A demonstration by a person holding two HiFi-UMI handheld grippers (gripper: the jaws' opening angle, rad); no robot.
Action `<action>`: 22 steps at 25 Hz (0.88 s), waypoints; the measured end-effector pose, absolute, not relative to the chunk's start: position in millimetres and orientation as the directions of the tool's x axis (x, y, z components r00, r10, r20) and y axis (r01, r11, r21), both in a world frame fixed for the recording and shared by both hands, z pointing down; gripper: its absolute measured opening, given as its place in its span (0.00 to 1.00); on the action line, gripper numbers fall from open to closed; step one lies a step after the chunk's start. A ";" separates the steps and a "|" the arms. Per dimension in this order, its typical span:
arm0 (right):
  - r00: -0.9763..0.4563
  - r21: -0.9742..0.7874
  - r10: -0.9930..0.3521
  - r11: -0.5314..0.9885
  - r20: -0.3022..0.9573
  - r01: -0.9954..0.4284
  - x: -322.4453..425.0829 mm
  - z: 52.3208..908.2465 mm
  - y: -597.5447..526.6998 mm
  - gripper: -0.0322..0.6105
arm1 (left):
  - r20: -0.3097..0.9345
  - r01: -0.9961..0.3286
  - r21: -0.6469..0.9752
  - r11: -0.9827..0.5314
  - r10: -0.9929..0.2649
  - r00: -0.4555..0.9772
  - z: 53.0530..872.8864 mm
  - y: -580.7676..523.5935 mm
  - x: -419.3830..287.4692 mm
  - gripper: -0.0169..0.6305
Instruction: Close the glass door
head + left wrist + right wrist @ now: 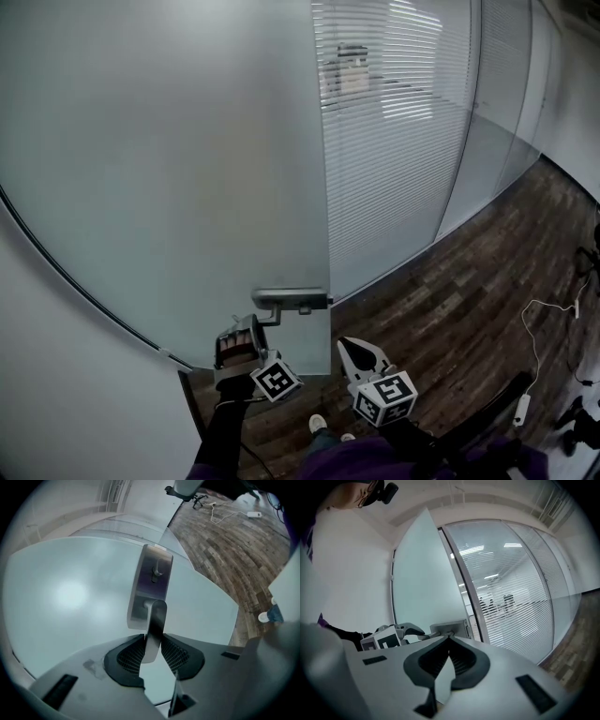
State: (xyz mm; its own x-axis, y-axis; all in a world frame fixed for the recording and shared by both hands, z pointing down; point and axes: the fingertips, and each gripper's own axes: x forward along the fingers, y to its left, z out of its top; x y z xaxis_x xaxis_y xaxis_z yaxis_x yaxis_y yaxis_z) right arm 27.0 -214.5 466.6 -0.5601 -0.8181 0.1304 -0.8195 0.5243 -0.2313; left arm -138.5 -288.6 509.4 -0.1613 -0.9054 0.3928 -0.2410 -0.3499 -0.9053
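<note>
— Which step is this?

— I'd say the closing swing itself. The left gripper (pixel 151 641) has its fingers (pixel 129 656) clamped on the lever of the door handle (pixel 157 616), 1 pad on each flat side. The right gripper (pixel 449 641) has its fingers (pixel 433 660) closed tip to tip on nothing, and it hangs just beside the other at about 3 o'clock of it.

— And the glass door (pixel 187 187)?

— Not home yet. From the head view it fills everything from 9 to 12 o'clock. Its free edge stands upright down the middle, with the handle low on that edge, near 6 o'clock. The right gripper view shows a gap between that edge and the frame (pixel 461 588).

— How does it lie?

— The panel's long axis is upright. The lever lies level, running from its plate at the free edge out toward 9 o'clock, into the left gripper.

— So what next?

— My guess is to hold that grip firm and carry the free edge across to the frame in 1 arc. The empty gripper should stay out of the gap.
</note>
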 end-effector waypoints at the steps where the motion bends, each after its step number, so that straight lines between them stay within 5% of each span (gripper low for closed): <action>1: -0.559 -0.228 -0.819 0.524 0.130 -0.821 26.1 465.9 -219.0 0.05 | 0.397 -0.234 -0.905 -0.356 -0.904 -0.157 509.5 -291.9 -137.2 0.19; 22: -0.511 -0.209 -0.851 0.482 0.119 -0.851 -1.6 453.3 -285.2 0.05 | 0.462 -0.241 -0.865 -0.440 -0.886 -0.039 491.1 -345.9 -123.7 0.18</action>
State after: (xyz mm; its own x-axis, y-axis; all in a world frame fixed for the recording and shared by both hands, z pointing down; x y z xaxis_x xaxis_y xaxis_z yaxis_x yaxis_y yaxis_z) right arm -1.6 -285.2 453.3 -0.5113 -0.8511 0.1191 -0.8508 0.4819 -0.2094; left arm -123.7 -345.9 491.1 -0.0395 -0.8861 0.4618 -0.2408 -0.4401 -0.8651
